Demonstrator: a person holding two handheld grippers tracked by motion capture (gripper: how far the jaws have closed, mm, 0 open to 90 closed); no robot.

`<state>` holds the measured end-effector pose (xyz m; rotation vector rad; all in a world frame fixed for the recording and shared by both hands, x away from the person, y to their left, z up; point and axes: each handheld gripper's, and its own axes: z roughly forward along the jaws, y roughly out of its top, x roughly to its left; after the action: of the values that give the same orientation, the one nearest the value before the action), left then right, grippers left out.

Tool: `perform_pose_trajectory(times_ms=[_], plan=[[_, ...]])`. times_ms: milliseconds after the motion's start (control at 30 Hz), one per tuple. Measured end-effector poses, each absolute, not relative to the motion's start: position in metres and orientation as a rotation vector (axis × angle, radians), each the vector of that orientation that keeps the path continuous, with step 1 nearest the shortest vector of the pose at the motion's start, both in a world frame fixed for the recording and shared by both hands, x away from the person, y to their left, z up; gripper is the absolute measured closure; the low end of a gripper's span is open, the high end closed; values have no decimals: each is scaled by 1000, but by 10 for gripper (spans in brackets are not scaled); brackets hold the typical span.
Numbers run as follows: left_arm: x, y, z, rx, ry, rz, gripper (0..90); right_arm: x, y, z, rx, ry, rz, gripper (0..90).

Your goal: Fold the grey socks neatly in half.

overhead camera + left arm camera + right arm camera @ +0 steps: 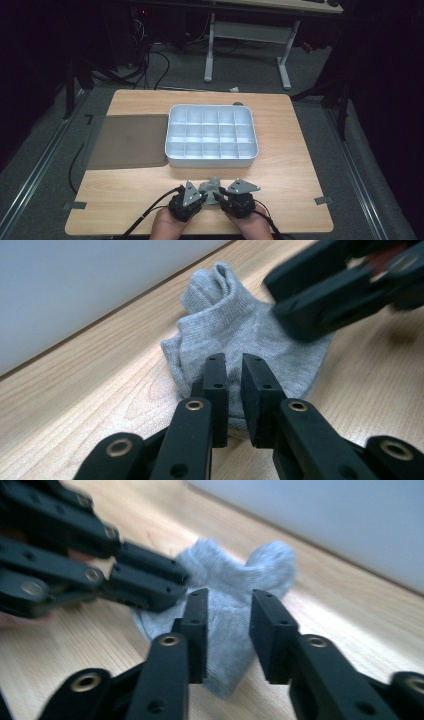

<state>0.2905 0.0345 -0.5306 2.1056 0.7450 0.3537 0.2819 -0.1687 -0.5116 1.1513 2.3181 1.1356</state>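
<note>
A small grey sock (214, 186) lies crumpled near the table's front edge, between my two grippers. In the left gripper view the sock (240, 325) reaches under my left gripper (235, 365), whose jaws stand almost together with the sock's near edge between them. My right gripper (227, 600) has its jaws well apart on either side of the sock (260, 562), and the pads do not press it. In the high view the left gripper (204, 196) and right gripper (220, 196) point inward at the sock, each held in a hand.
A white tray (172, 150) with several empty compartments stands just beyond the sock at mid-table. A flat grey mat (127, 141) lies to its left. Bare wood runs along the front edge on both sides of the hands.
</note>
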Motion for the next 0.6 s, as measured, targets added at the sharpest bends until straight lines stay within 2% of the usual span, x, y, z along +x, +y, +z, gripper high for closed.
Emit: perform_pose_trajectory(times_ms=[100,500,600], plan=[[290,34,-531,2104,744,356,814,278,-177,-508,1243,2259,1179,598],[290,34,-531,2098,752,357,813,289,-176,-525,1400,2305,1150,566],[290,34,-531,2095,753,364,812,290,-174,-528,1414,2317,1153,585]])
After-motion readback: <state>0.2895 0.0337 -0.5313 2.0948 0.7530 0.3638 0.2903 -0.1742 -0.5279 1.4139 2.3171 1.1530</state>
